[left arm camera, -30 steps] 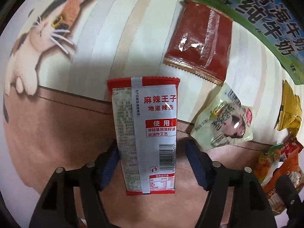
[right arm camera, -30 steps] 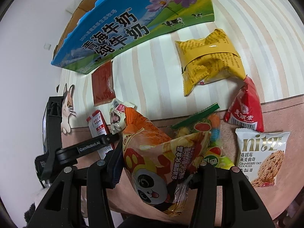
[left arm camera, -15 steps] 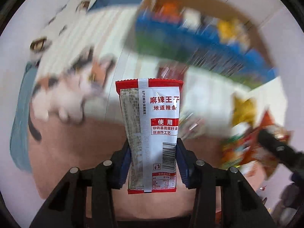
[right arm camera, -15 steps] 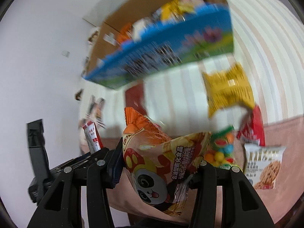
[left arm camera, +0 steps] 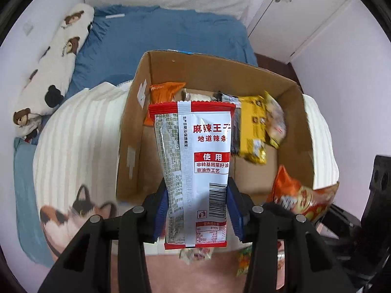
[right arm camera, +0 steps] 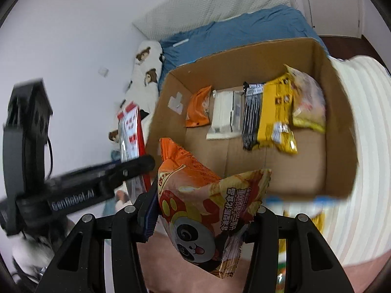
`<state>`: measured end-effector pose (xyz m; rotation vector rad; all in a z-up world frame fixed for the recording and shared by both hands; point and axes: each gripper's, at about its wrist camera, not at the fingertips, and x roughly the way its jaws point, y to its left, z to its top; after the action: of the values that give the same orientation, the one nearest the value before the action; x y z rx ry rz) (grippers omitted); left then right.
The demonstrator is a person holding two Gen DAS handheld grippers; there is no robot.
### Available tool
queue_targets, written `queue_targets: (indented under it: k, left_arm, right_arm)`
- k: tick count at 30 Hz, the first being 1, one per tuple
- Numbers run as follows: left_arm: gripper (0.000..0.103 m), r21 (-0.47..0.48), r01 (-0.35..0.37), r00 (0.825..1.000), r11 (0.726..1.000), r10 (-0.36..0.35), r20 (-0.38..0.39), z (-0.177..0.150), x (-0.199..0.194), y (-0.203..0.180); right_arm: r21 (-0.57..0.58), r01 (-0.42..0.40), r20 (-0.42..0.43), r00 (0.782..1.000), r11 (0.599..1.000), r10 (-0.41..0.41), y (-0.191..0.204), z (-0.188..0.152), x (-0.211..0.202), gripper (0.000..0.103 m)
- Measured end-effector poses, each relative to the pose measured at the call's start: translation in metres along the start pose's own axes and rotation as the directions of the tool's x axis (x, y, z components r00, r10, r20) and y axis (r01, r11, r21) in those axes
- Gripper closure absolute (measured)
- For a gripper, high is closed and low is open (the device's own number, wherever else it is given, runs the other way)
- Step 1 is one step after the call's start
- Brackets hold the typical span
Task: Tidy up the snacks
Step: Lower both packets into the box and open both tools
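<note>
Tongs (left arm camera: 198,210) on "麻辣王子" packet (left arm camera: 195,161)

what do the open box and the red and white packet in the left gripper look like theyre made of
Box: plain brown cardboard, matte, with folded flaps and tape marks. Red and white packet: likely thin plastic film, glossy, with glare streaks, wrinkles and a crimped top edge.

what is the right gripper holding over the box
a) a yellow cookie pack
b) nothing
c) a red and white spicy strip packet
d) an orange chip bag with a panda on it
d: the right gripper is clamped on the orange panda chip bag in front of the cardboard box; the red and white packet is in the left gripper.
</note>
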<state>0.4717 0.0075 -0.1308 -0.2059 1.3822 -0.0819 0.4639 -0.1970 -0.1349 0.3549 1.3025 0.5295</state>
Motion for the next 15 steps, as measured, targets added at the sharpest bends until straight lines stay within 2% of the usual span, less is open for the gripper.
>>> queue_targets:
  k: [4,10,12,13,15]
  left_arm:
    - [0.062,-0.005,-0.042,0.997,0.999,0.041,-0.068,0.027,0.035,0.013]
    - [0.059,-0.001,-0.052,0.984,0.999,0.051,-0.169,0.035,0.079,0.021]
    - [0.058,-0.035,-0.068,0.973,0.997,0.059,-0.225,0.034,0.093,0.026]
    - [0.056,-0.053,-0.06,0.971,0.997,0.046,-0.233,0.034,0.097,0.03]
    - [0.044,-0.064,-0.069,0.969,0.996,0.052,-0.24,0.034,0.102,0.034]
  right_arm:
    - [0.005,0.006,-0.052,0.999,1.0,-0.006,-0.006,0.026,0.031,0.049]
    - [0.009,0.016,-0.122,0.992,1.0,-0.015,-0.014,0.039,0.071,0.048]
    - [0.022,0.02,-0.157,0.987,1.0,-0.017,-0.018,0.041,0.085,0.028]
    - [0.025,0.033,-0.184,0.983,0.999,-0.028,-0.02,0.042,0.093,0.005]
    - [-0.007,0.067,-0.228,0.971,0.998,-0.066,-0.019,0.042,0.105,0.002]
